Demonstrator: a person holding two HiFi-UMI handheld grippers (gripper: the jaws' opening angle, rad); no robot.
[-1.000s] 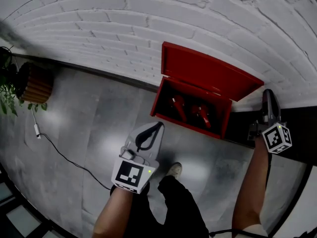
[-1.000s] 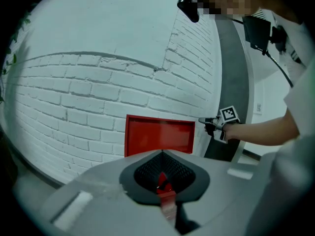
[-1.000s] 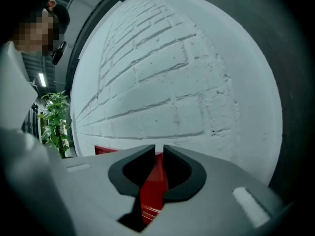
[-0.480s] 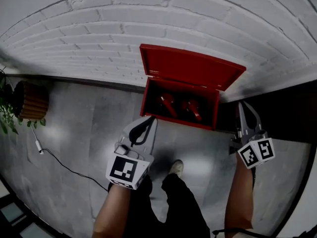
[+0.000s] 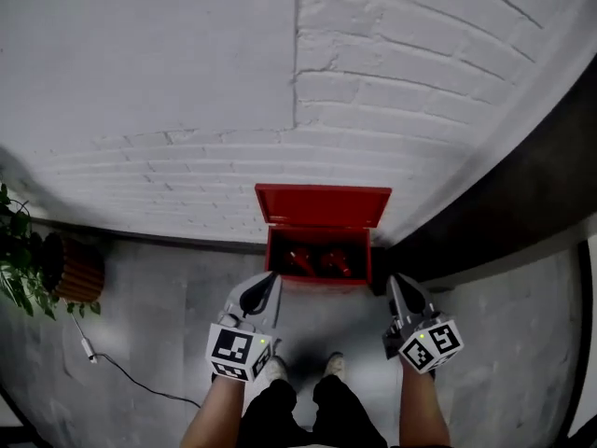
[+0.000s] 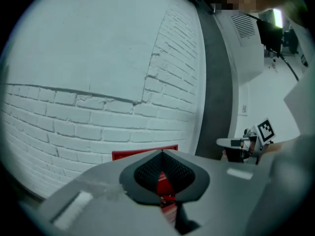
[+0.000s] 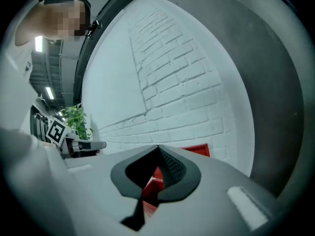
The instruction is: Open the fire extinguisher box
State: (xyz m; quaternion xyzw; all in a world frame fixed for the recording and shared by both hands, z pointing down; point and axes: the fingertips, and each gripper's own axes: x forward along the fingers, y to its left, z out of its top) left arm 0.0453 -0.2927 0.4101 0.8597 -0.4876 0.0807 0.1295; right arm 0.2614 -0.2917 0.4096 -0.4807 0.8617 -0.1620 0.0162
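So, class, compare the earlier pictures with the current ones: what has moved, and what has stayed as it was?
The right gripper has drawn back from the right end of the lid to sit beside the left gripper, jaws shut on nothing. The fire extinguisher box looks smaller, farther from the camera. Unchanged: lid up, extinguishers inside, left gripper shut and empty.

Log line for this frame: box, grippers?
red metal fire extinguisher box: lid up, open | red extinguishers: inside | left gripper: shut, empty | right gripper: shut, empty
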